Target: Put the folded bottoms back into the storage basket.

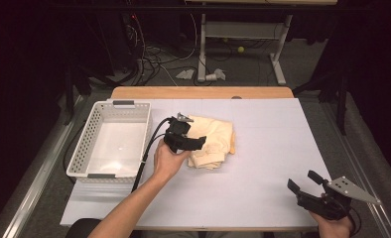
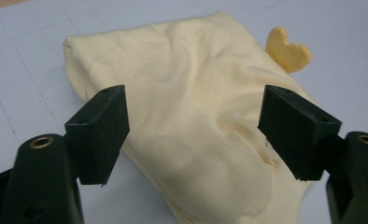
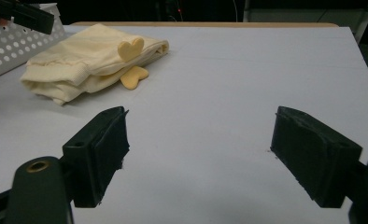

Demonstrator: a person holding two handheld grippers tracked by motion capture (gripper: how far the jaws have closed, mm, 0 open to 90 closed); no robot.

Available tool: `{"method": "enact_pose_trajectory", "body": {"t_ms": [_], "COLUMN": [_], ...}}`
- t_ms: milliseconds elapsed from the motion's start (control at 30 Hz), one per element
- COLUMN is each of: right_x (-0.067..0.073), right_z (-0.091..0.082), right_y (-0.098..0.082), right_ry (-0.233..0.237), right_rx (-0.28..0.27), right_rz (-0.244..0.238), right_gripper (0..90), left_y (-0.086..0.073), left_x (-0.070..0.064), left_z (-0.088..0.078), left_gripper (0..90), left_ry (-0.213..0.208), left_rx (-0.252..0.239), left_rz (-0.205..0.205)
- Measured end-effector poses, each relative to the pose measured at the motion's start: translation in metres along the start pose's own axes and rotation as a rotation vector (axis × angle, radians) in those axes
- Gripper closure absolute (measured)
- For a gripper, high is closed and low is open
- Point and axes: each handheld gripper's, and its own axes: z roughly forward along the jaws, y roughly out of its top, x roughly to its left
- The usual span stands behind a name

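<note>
One soft, light folded cloth (image 2: 191,121) lies between the wide-open, empty left claw (image 2: 194,133) jaws. It will sag — pinch the thick folded edge nearest that claw.

A white table (image 1: 263,163) with a wooden far edge (image 1: 202,92) stands on grey floor (image 1: 312,74). Beyond it, cables (image 1: 151,59) tangle beside a white desk frame (image 1: 243,37), and a yellow ball (image 1: 240,49) lies underneath. The surroundings are dark.
</note>
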Motion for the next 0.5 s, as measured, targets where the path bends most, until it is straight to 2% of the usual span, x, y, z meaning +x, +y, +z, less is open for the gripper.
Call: {"method": "enact_pose_trajectory", "body": {"t_ms": [200,300,500], "right_x": [0.000,0.000,-0.001], "right_z": [0.000,0.001,0.001], "right_y": [0.000,0.000,0.000], "right_ry": [0.000,0.000,0.004], "right_rx": [0.004,0.005,0.008], "right_rz": [0.000,0.000,0.003], "right_gripper": [19.8,19.8,19.8], "left_y": [0.009,0.016,0.026], "left_x": [0.006,0.011,0.017], "left_z": [0.015,0.025,0.041], "left_gripper": [23.7,23.7,22.5], "left_ry": [0.020,0.017,0.051], "left_rx": [0.055,0.087,0.156], "left_rz": [-0.035,-0.075,-0.112]}}
